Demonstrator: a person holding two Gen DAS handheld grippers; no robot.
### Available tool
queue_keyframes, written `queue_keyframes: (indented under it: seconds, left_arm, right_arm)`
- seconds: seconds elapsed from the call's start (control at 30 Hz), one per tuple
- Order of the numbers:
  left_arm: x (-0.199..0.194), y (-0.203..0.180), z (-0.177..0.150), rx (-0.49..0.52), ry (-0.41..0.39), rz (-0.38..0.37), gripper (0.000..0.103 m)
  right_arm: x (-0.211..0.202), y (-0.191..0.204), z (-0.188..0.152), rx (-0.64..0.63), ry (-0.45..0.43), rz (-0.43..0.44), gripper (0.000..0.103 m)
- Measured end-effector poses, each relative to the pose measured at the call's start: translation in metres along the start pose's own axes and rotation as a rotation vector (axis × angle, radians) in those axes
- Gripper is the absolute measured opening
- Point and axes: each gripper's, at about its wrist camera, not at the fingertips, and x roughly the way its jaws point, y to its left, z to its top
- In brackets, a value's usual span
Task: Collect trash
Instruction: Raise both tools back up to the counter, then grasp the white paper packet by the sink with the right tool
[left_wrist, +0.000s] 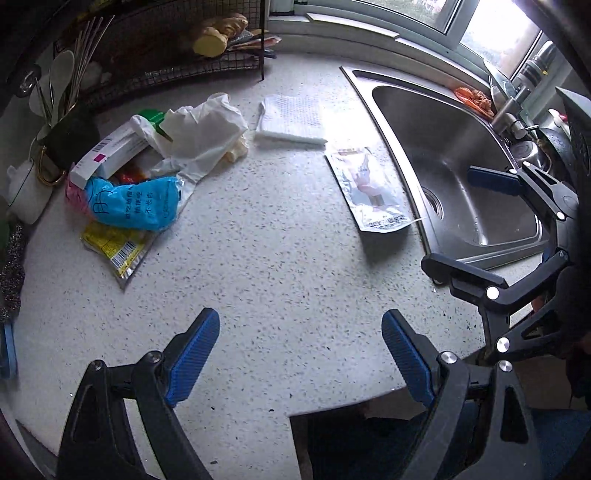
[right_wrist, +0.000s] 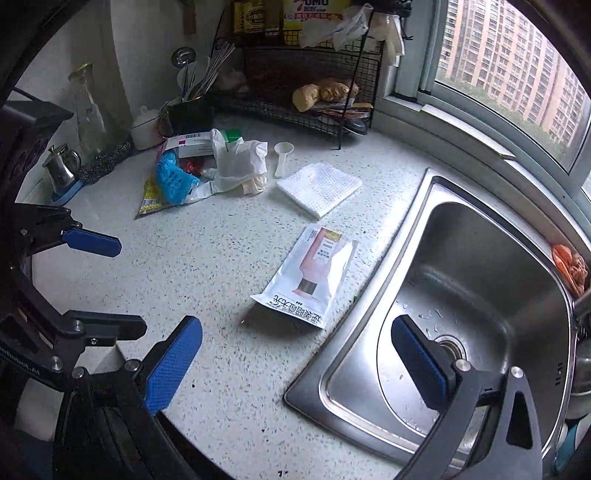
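A pile of trash lies at the back left of the speckled counter: a white plastic bag (left_wrist: 207, 129) (right_wrist: 240, 162), a blue wrapper (left_wrist: 133, 203) (right_wrist: 173, 177), a yellow packet (left_wrist: 114, 247) (right_wrist: 149, 201) and a white box (left_wrist: 107, 155) (right_wrist: 192, 146). A flat white pouch (left_wrist: 373, 192) (right_wrist: 314, 273) lies alone beside the sink. My left gripper (left_wrist: 301, 354) is open and empty above the counter's front. My right gripper (right_wrist: 295, 354) is open and empty, over the counter edge and sink rim; it also shows in the left wrist view (left_wrist: 458, 218).
A steel sink (left_wrist: 461, 177) (right_wrist: 480, 295) fills the right. A folded white cloth (left_wrist: 291, 118) (right_wrist: 319, 188) and a small white funnel (right_wrist: 282, 157) lie behind the pouch. A black wire rack (right_wrist: 306, 88), utensil holder (right_wrist: 190, 110) and steel pot (right_wrist: 61, 170) line the back.
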Motion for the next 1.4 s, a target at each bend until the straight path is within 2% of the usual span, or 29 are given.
queue_keyframes:
  seconds: [0.07,0.17,0.27,0.33,0.4,0.53,0.6,0.8,1.03,1.23,1.3,1.4]
  left_arm:
    - [0.004,0.009,0.001,-0.020,0.010,-0.003,0.088]
    - [0.012,0.021,0.005,-0.047,0.022,-0.011,0.088]
    - [0.020,0.027,0.007,-0.062,0.036,-0.016,0.088]
    - [0.022,0.028,0.008,-0.065,0.039,-0.020,0.088]
    - [0.023,0.028,0.007,-0.068,0.045,-0.026,0.088]
    - [0.026,0.029,0.008,-0.065,0.054,-0.030,0.088]
    - [0.028,0.029,0.009,-0.064,0.059,-0.035,0.088]
    - [0.027,0.026,0.011,-0.056,0.060,-0.045,0.088]
    - [0.019,0.036,0.013,-0.053,0.045,-0.040,0.088]
    - [0.013,0.070,0.026,-0.084,0.028,0.017,0.088]
    - [0.011,0.088,0.033,-0.129,0.022,0.041,0.088]
    - [0.010,0.119,0.040,-0.263,0.009,0.074,0.088]
  right_arm:
    - [0.012,0.004,0.008,-0.055,0.031,0.015,0.101]
    - [0.029,0.010,0.015,-0.136,0.077,0.026,0.088]
    - [0.046,0.012,0.020,-0.177,0.122,0.053,0.085]
    - [0.057,0.014,0.021,-0.207,0.159,0.061,0.074]
    - [0.065,0.017,0.021,-0.233,0.187,0.069,0.057]
    - [0.071,0.015,0.020,-0.225,0.214,0.091,0.043]
    - [0.072,0.013,0.019,-0.216,0.225,0.097,0.030]
    - [0.070,0.017,0.015,-0.211,0.226,0.126,0.009]
    - [0.065,0.020,0.023,-0.197,0.196,0.143,0.002]
    - [0.059,0.013,0.037,-0.093,0.176,0.166,0.002]
    - [0.058,0.010,0.039,-0.044,0.175,0.175,0.002]
    - [0.060,0.005,0.041,0.007,0.172,0.183,0.002]
